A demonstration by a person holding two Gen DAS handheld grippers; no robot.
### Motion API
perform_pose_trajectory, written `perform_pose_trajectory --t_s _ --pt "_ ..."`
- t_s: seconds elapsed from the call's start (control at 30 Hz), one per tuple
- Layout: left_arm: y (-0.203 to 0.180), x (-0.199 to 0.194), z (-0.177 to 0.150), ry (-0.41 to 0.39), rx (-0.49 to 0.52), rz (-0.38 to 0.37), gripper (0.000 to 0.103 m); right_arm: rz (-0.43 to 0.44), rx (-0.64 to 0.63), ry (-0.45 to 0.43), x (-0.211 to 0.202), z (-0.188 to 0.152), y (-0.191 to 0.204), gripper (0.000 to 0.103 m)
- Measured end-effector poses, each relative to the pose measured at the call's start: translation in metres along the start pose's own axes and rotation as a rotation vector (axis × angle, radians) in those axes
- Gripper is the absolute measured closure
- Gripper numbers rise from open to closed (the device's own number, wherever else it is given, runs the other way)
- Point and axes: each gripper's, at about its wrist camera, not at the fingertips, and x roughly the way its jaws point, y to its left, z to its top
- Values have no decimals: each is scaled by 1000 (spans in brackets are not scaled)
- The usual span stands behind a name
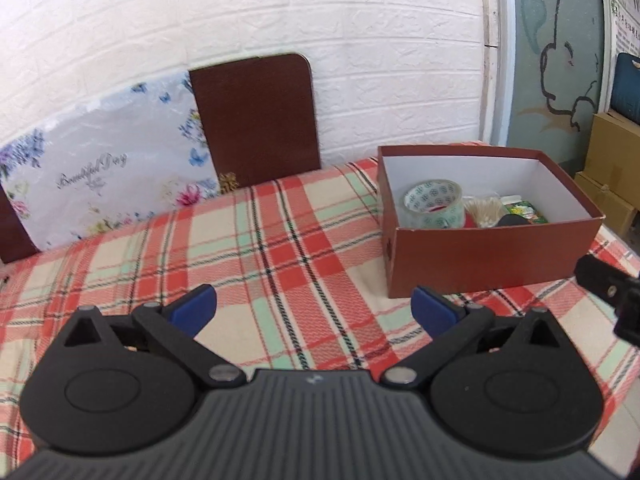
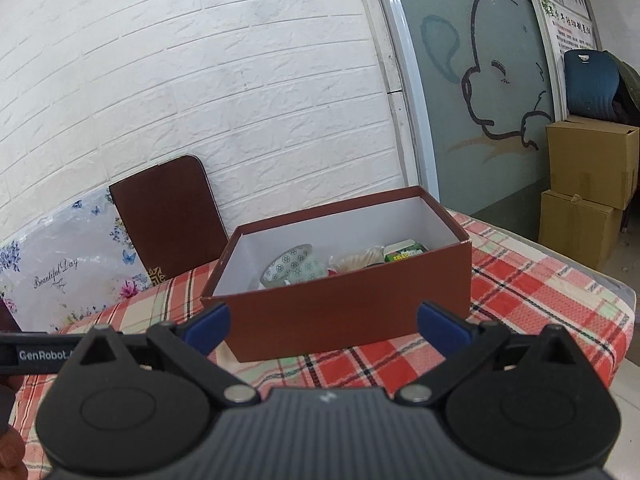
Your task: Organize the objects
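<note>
A red-brown open box (image 1: 480,258) (image 2: 348,312) stands on the plaid tablecloth (image 1: 260,240). Inside lie a roll of clear tape (image 1: 434,202) (image 2: 294,266), a bundle of cotton swabs (image 1: 486,210) (image 2: 356,262), a green packet (image 1: 526,210) (image 2: 404,252) and a dark object (image 1: 514,221). My left gripper (image 1: 314,308) is open and empty, above the cloth left of the box. My right gripper (image 2: 324,322) is open and empty, in front of the box's near wall. Part of the right gripper shows at the right edge of the left wrist view (image 1: 612,284).
A brown board (image 1: 256,120) (image 2: 168,216) and a floral panel (image 1: 100,172) (image 2: 68,268) lean against the white brick wall behind the table. Cardboard boxes (image 2: 588,184) are stacked on the floor at the right, past the table's edge (image 2: 600,280).
</note>
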Motion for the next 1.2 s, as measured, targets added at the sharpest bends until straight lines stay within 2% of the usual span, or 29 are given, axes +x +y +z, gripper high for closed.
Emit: perform_pose_trajectory --t_s 0.27,0.43,1.2 --pt "6 -9 2 -34 -8 20 0 0 -13 -26 -6 3 14 0" --pt "4 -6 2 15 -10 -12 0 -11 -24 -36 -7 1 16 0" --pt "-9 11 1 66 27 -2 0 -17 -4 9 13 -4 12 0"
